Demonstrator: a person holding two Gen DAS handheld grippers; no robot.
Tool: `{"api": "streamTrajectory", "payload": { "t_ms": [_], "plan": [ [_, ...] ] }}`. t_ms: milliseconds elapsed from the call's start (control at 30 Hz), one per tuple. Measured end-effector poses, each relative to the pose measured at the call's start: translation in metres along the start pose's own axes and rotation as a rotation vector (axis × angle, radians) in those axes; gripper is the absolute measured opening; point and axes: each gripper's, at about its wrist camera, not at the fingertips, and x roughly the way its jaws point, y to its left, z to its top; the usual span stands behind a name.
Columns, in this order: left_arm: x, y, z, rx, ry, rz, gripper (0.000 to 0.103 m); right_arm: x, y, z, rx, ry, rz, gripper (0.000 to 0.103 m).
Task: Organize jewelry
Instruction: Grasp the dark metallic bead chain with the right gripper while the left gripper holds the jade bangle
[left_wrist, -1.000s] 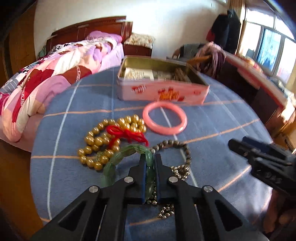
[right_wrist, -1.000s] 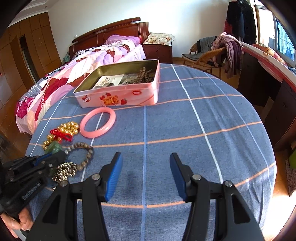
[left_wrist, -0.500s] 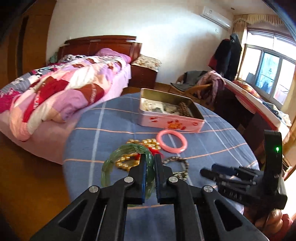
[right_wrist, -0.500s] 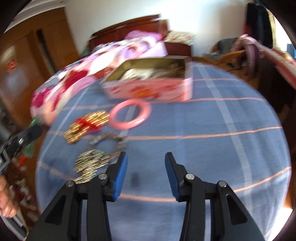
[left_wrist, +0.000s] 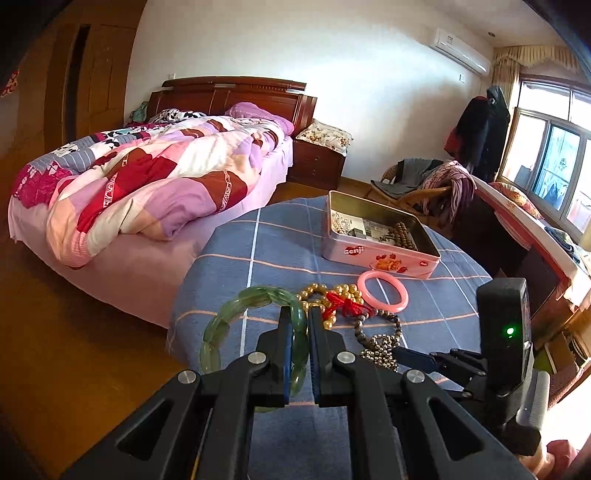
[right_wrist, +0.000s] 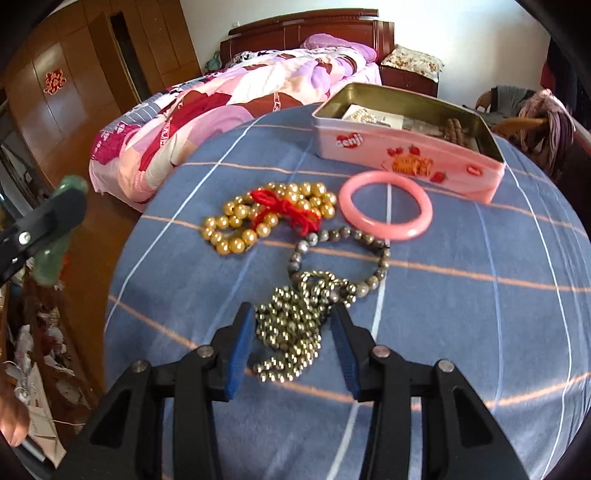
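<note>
Blue tablecloth (right_wrist: 461, 314); translucent green bangle (left_wrist: 255, 301).

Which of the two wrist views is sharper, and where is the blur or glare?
Left wrist view: sharp; the green bangle is crisp, with glare at the window. Right wrist view: slightly motion-blurred on the small-bead chain; fisheye curves the table.

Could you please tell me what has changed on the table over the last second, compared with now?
The left gripper, shut on the green bangle, has lifted it off the pile. The right gripper has swung over the metal bead chain; its jaws are closing with the chain between them, not yet gripped. The gold beads, pink bangle and tin stayed put.
</note>
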Motion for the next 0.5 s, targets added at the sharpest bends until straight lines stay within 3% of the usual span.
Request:
{"api": "streamTrajectory", "payload": {
  "t_ms": [67,300,500],
  "plan": [
    [-0.001,0.000,0.000,0.003,-0.004,0.006,0.007,-0.002,-0.005,-0.001,0.003,0.014,0.050,0.021],
    [-0.002,0.000,-0.002,-0.004,-0.008,0.004,0.007,-0.028,-0.051,-0.012,0.150,-0.020,0.115,0.018],
    [-0.001,-0.005,-0.004,0.005,-0.008,0.001,0.007,-0.065,-0.086,-0.013,0.228,-0.136,0.049,0.018]
  ]
}}
